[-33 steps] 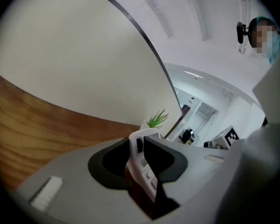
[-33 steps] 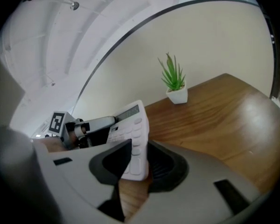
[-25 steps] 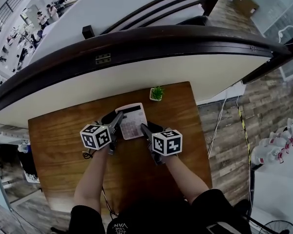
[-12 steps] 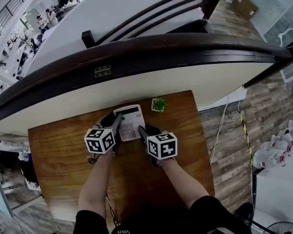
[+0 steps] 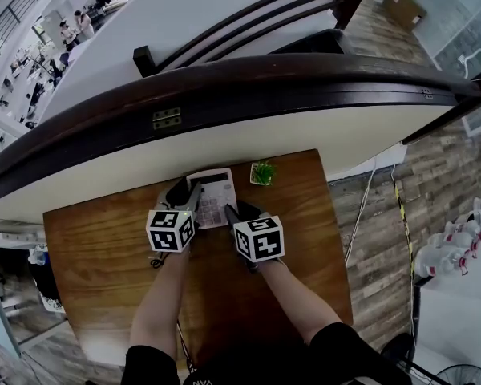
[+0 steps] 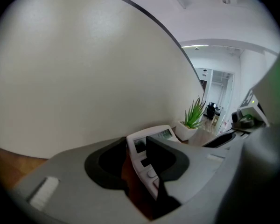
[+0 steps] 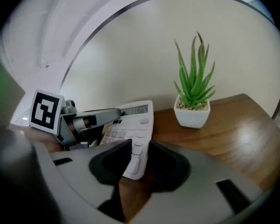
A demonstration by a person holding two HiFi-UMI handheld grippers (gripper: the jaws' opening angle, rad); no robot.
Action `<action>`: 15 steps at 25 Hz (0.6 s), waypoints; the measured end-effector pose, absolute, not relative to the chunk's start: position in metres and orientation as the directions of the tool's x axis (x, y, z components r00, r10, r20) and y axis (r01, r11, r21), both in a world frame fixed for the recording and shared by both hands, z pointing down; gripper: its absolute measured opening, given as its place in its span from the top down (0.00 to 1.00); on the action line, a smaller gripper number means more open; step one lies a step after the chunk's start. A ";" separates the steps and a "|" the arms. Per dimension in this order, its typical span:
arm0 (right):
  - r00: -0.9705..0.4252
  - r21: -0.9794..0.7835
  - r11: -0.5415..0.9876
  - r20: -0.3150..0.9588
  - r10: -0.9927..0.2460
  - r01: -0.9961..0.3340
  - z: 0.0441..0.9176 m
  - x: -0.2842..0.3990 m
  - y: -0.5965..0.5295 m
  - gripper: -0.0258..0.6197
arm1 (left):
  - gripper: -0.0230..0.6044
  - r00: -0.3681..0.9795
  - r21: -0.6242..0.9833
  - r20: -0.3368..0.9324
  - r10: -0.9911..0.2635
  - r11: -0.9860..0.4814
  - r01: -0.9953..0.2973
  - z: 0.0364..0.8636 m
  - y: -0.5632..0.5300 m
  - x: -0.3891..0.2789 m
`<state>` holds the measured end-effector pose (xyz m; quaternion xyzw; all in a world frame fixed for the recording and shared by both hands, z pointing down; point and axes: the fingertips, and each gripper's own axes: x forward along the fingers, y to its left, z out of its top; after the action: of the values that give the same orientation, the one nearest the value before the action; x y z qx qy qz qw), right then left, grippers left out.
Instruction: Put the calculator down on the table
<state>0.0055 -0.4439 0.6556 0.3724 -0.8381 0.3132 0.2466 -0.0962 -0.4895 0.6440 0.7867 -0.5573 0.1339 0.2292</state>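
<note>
The white calculator (image 5: 212, 195) lies face up on the wooden table (image 5: 104, 239), near its far edge by the curved cream wall. My left gripper (image 5: 194, 196) sits at its left edge and my right gripper (image 5: 231, 212) at its near right corner. In the left gripper view the left gripper's (image 6: 135, 164) jaws are opening; the calculator's (image 6: 151, 136) edge lies between them, with bare wood beside it. In the right gripper view the calculator's (image 7: 133, 125) corner sits between the right gripper's (image 7: 139, 157) jaws, wood showing below it.
A small potted plant (image 5: 262, 172) in a white pot stands just right of the calculator, close to the wall. The curved cream wall with a dark rail (image 5: 224, 79) rises right behind the table's far edge. Wooden floor (image 5: 377, 215) lies to the right.
Both grippers and the calculator have moved away from me toward the wall and the plant. The left gripper's marker cube has rolled.
</note>
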 end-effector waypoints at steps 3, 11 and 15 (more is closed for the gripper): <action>-0.596 -0.318 0.539 0.640 -0.485 -0.780 0.654 0.003 -0.443 0.79 | 0.77 0.323 0.196 0.460 -0.827 -0.260 -0.945 0.643 -0.490 -0.098; -0.577 -0.308 0.515 0.631 -0.519 -0.800 0.655 0.010 -0.436 0.79 | 0.75 0.310 0.205 0.460 -0.832 -0.241 -0.949 0.646 -0.487 -0.101; -0.577 -0.327 0.496 0.627 -0.523 -0.805 0.652 0.020 -0.425 0.79 | 0.73 0.310 0.219 0.466 -0.829 -0.232 -0.948 0.644 -0.480 -0.106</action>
<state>0.0202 -0.4250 0.6520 0.3981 -0.8336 0.3060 0.2301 -0.1058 -0.4796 0.6443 0.7745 -0.5734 0.1268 0.2350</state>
